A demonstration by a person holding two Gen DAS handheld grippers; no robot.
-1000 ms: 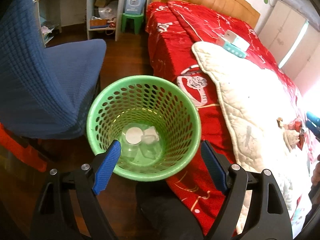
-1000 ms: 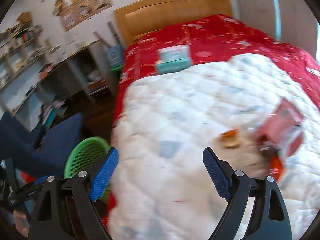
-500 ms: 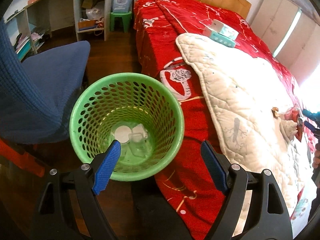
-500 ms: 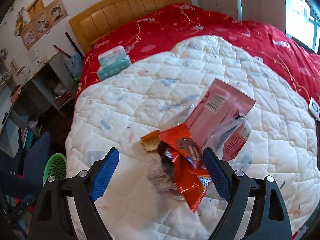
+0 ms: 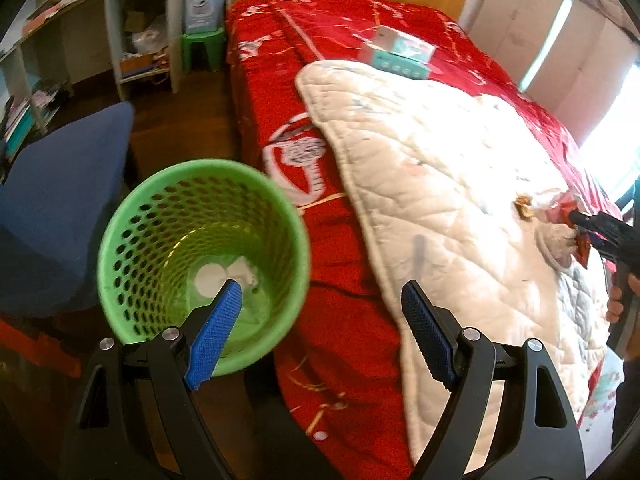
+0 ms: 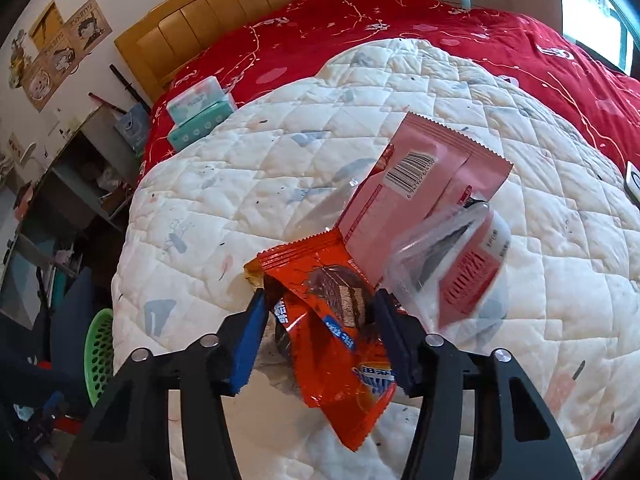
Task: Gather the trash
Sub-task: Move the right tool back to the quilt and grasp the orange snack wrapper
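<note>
A pile of trash lies on the white quilt [image 6: 400, 92]: an orange snack wrapper [image 6: 336, 320], a pink wrapper [image 6: 412, 200], a clear plastic bag with a red-printed pack [image 6: 460, 264] and a small brown scrap [image 6: 253, 273]. My right gripper [image 6: 320, 312] has its jaws narrowed around the orange wrapper, pads at both its sides. My left gripper [image 5: 320, 308] is open and empty above the bed's edge, beside the green basket [image 5: 132, 220], which holds white scraps [image 5: 224, 276]. The trash pile also shows far right in the left wrist view [image 5: 560, 220].
A red bedspread [image 5: 280, 120] covers the bed under the quilt. A tissue box [image 6: 200, 112] lies near the wooden headboard [image 6: 240, 12]. A blue chair [image 5: 60, 184] stands left of the basket. Shelves [image 5: 132, 40] and a green stool [image 5: 202, 46] are behind.
My right gripper has moved in over the trash pile and narrowed its jaws around the orange wrapper. My left gripper has swung right, so the basket now sits at its left.
</note>
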